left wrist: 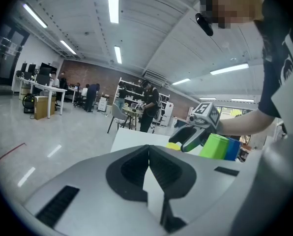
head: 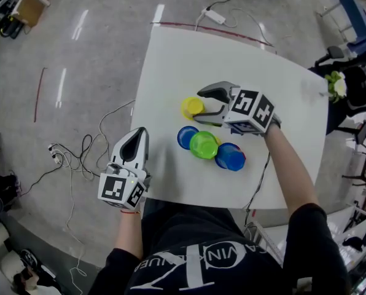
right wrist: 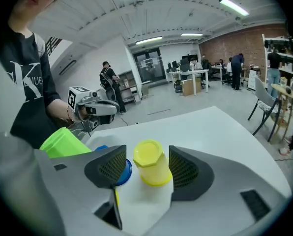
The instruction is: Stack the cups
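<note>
Bracketing the yellow cup (right wrist: pixel 149 162) with the right gripper (head: pixel 206 107)

Stands mouth-down on the white table (head: pixel 171 66), between open jaws, touched by neither pad. Reads as the grasping step, with no stack begun. Calls next for closing squarely on the cup's wall, lifting straight up, then lowering over the green cup (head: pixel 204 144) nearby, itself flanked closely by the left blue cup (head: pixel 185 137) and the right blue cup (head: pixel 231 157). Keeps the left gripper (head: pixel 140 135) closed on nothing, idle by the table's near left edge.
</note>
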Motion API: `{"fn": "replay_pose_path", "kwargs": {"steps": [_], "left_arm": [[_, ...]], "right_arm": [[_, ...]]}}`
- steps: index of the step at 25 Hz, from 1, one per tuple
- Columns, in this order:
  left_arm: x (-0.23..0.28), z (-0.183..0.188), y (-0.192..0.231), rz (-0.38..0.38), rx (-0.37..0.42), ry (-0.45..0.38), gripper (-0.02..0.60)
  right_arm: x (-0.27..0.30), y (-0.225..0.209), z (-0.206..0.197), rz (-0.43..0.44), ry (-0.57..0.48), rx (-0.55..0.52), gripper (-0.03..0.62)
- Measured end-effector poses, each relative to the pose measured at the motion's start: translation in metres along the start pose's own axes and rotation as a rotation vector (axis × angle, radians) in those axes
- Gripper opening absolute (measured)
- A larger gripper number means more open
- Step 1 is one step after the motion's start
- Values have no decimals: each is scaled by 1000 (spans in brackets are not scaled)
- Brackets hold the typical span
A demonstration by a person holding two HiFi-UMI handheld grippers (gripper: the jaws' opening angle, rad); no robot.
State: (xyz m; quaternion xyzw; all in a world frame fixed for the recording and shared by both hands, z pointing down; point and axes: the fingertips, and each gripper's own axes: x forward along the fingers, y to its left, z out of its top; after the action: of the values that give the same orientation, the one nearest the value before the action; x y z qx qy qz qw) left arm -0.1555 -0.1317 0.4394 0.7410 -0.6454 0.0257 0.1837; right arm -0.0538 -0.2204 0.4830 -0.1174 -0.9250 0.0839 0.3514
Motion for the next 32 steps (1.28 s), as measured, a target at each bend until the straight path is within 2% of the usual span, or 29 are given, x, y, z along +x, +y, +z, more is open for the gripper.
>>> {"fn": "replay_pose_path", "kwargs": {"steps": [3,7,13,19,25,32], "left_arm": [[-3,-2,2,8,-8,-3,5],[-6,-2,3,13,-14,-5,5],[-6,0,1,-11,-6,-1,5],[1,11,-12,-84,11,-13,5],[10,20,-28,-165,37,-26,5],[14,36,-43,-247,50,-40,5]], "right_arm": [[9,-1,-4,5,19,-9,277],[11,-4,-10,-2,41,-23,238],[-13,-12,-3,-81,-16,12,222],[-62,0,1,-189,-45,41,221],[-120,24,15,-317,-137,89,221],[-161,70,44,-363,-240,134,221]]}}
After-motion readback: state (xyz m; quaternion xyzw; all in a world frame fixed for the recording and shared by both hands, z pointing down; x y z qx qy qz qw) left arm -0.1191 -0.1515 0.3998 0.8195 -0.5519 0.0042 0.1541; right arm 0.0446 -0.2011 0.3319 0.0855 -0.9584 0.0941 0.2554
